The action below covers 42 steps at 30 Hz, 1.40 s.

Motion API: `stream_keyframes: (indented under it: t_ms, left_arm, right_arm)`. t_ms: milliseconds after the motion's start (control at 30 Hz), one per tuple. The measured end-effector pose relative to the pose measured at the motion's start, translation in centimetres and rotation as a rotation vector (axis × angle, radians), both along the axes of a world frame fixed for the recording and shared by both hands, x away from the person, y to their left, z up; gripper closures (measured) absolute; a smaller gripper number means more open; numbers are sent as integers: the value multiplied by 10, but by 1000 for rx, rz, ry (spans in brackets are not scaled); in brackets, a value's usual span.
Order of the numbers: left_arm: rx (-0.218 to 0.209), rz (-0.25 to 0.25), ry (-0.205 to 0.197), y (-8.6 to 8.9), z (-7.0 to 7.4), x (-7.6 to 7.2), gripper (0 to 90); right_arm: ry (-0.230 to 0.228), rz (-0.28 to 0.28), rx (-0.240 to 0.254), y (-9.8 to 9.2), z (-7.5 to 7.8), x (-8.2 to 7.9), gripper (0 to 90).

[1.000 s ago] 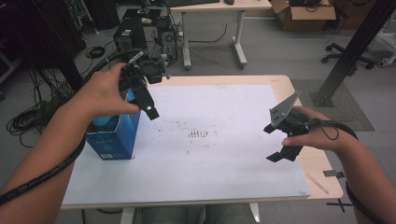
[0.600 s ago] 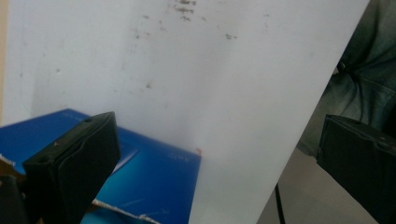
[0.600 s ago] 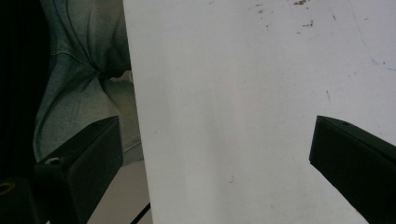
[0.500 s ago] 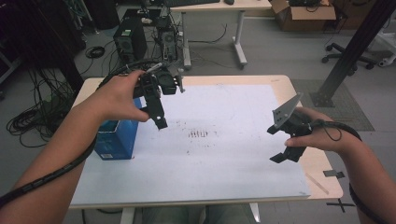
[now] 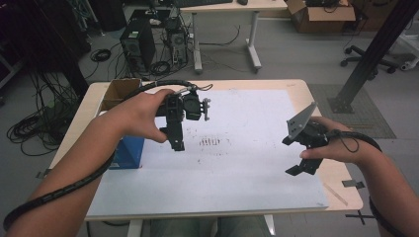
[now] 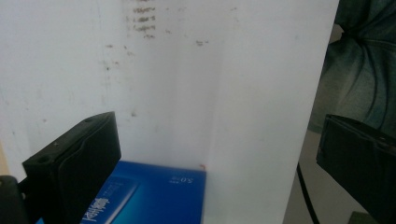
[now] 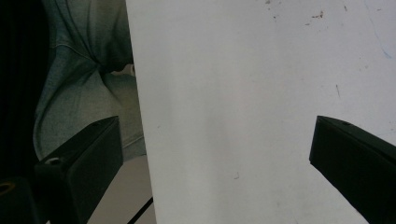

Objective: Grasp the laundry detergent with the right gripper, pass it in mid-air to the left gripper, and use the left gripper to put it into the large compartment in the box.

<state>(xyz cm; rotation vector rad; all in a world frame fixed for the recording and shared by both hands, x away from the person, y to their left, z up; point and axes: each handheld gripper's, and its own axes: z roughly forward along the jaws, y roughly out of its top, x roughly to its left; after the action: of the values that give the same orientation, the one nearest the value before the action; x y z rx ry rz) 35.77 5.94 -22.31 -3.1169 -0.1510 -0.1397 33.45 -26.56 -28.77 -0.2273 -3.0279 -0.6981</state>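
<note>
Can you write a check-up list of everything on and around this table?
Surface: white sheet with small brown marks, on a wooden table.
Job's things: blue box at the left edge; open cardboard box behind it.
Clutter: nothing seen.
Grippers: left tool and right tool both open, holding nothing.
Cables: black cable along the left forearm.
Surroundings: computer tower, desk, office chair.

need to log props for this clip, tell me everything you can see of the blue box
The blue box is a glossy carton that looks like cardboard, with white print on its blue face, too small to read. It stands upright on the left part of the white sheet covering the table, just in front of an open brown cardboard box. The person's left forearm crosses over it in the high view, hiding its top. Nothing grips it; the left gripper hangs open beside it.
</note>
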Motion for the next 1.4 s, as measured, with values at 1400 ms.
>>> stream_keyframes:
  t_ms: [1400]
  left_arm:
    - [-33,-26,37,3,-12,10,2]
  right_arm:
    - [7,27,-53,11,-2,18,33]
